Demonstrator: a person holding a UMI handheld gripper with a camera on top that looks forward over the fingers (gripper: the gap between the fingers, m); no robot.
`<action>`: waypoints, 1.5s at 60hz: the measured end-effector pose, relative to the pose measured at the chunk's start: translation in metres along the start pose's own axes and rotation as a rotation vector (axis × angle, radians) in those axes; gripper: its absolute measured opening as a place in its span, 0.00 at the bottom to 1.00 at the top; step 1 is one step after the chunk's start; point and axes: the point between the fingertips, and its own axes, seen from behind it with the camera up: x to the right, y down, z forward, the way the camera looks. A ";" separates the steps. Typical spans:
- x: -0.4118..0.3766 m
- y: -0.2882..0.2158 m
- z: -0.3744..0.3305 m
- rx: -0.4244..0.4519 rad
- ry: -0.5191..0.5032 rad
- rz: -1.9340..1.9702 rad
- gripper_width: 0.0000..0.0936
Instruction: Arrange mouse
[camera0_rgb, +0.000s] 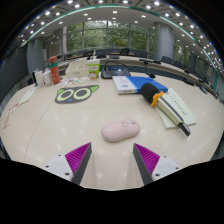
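A pale pink mouse (120, 129) lies on the beige table (60, 135), just ahead of my fingers and roughly centred between them. My gripper (112, 158) is open and empty, its purple pads (78, 156) wide apart and a short way back from the mouse. A round-cornered mouse mat with a cartoon eyes print (76, 93) lies further off, beyond the left finger.
Books and papers (130, 83) lie beyond the mouse. A black and orange tool (155, 95) rests on a booklet (176, 105) to the right. Boxes and small items (48, 74) stand at the far left. Office desks and windows fill the background.
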 end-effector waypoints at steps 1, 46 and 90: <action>0.001 -0.002 0.003 -0.001 -0.003 0.005 0.90; 0.008 -0.062 0.085 -0.001 0.064 0.080 0.52; -0.081 -0.283 0.045 0.275 0.122 0.039 0.38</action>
